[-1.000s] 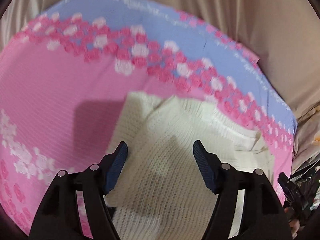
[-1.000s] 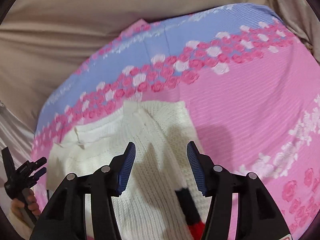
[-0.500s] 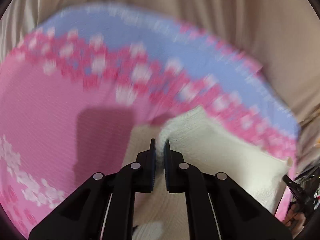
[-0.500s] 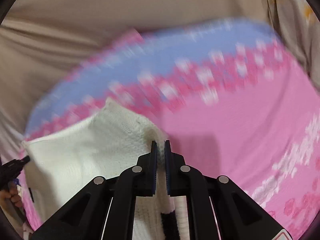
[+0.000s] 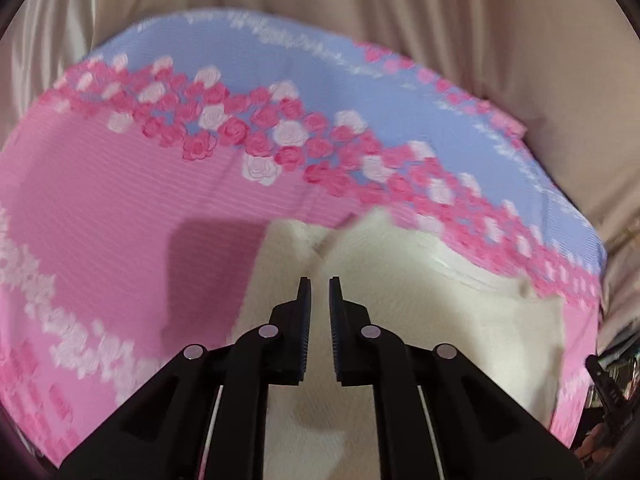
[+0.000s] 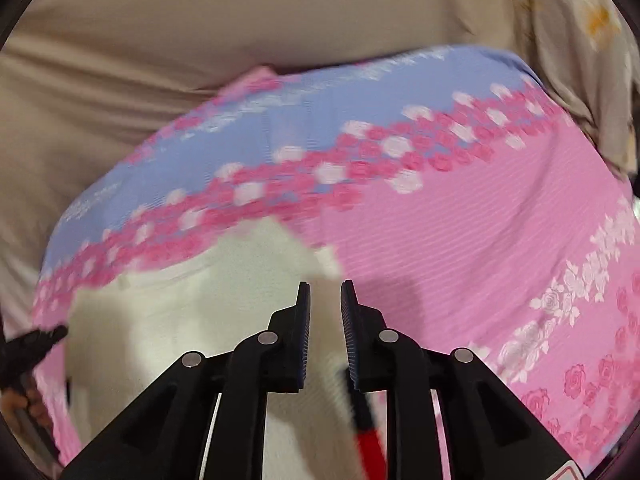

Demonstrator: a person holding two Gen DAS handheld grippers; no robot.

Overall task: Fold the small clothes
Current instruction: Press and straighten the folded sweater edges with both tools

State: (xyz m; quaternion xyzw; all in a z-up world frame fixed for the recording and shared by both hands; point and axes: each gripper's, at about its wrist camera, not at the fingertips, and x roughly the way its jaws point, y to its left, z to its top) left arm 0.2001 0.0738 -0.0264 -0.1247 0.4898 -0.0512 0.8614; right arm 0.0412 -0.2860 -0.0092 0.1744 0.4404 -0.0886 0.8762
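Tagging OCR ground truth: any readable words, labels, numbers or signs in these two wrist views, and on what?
None readable. The right gripper body shows a red-edged sticker corner, cut off by the frame edge. The white marks on the floral sheet are blurred pattern, not legible text. The cream sweater shows no label.

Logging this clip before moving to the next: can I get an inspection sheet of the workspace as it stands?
Surface: pink and blue rose-print bedsheet, lying flat.
Job's things: cream knitted garment lying on the sheet, far edge blurred; a black and red stripe on it near the right gripper.
Clutter: nothing seen.
Grippers: left gripper and right gripper both slightly parted above the knit, nothing between the pads.
Cables: nothing seen.
Surroundings: beige draped cloth behind the sheet.
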